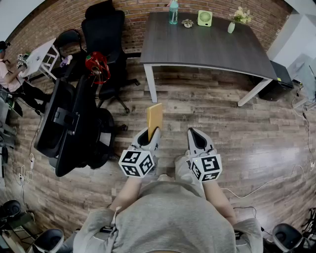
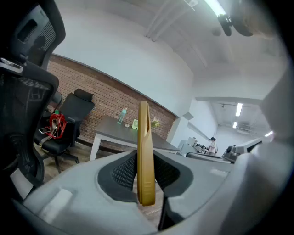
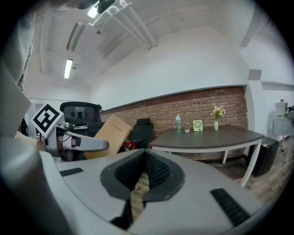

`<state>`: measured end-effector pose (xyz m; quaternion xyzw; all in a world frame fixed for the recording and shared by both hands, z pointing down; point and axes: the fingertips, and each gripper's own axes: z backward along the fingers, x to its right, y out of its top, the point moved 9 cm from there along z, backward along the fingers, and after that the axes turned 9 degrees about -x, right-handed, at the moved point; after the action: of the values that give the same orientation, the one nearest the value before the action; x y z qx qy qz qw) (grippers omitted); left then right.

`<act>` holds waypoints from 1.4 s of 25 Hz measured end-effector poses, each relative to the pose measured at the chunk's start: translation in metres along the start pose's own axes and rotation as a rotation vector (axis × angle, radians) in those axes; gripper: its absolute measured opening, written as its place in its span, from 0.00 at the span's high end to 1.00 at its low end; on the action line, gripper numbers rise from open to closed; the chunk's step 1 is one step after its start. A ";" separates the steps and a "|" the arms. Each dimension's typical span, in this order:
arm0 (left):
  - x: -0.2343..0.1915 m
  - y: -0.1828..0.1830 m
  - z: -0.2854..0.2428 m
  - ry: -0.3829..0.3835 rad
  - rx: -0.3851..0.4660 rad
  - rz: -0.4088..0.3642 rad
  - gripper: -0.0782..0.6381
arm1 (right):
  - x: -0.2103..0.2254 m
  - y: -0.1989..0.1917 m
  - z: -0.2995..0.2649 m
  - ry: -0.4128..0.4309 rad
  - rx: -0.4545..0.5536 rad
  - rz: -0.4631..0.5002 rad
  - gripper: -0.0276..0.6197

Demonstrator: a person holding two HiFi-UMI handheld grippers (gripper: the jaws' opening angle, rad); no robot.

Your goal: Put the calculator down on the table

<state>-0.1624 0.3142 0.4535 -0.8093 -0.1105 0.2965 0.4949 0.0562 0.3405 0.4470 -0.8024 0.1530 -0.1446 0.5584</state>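
Observation:
A flat tan-yellow calculator (image 1: pixel 155 117) stands on edge above the wooden floor, well short of the dark table (image 1: pixel 207 44). My left gripper (image 1: pixel 149 134) is shut on its near end. In the left gripper view the calculator (image 2: pixel 145 156) is seen edge-on, clamped between the black pads (image 2: pixel 123 173), with the table (image 2: pixel 110 128) far behind. My right gripper (image 1: pixel 196 136) hangs beside it to the right, shut with nothing in it. The right gripper view shows its own jaws (image 3: pixel 143 176) together, the calculator (image 3: pixel 106 135) at the left and the table (image 3: pixel 206 135) ahead.
On the table's far edge stand a bottle (image 1: pixel 173 12), a small green fan (image 1: pixel 205 18) and a vase of flowers (image 1: pixel 232 24). Black office chairs (image 1: pixel 74 123) (image 1: pixel 106 39) crowd the left, one carrying a red thing (image 1: pixel 97 64). A person (image 1: pixel 10 74) sits far left.

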 end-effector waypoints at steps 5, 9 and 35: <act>0.014 -0.009 0.040 -0.003 0.010 -0.004 0.77 | -0.032 -0.008 0.034 0.025 -0.011 -0.011 0.95; 0.020 -0.010 0.057 -0.003 0.035 -0.004 0.77 | -0.047 -0.011 0.053 0.028 -0.015 0.014 0.95; 0.015 -0.012 0.071 -0.044 0.029 -0.031 0.77 | -0.074 -0.018 0.057 0.008 0.017 -0.020 0.95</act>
<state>-0.1909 0.3796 0.4351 -0.7936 -0.1295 0.3082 0.5083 0.0132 0.4247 0.4405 -0.7984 0.1461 -0.1549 0.5632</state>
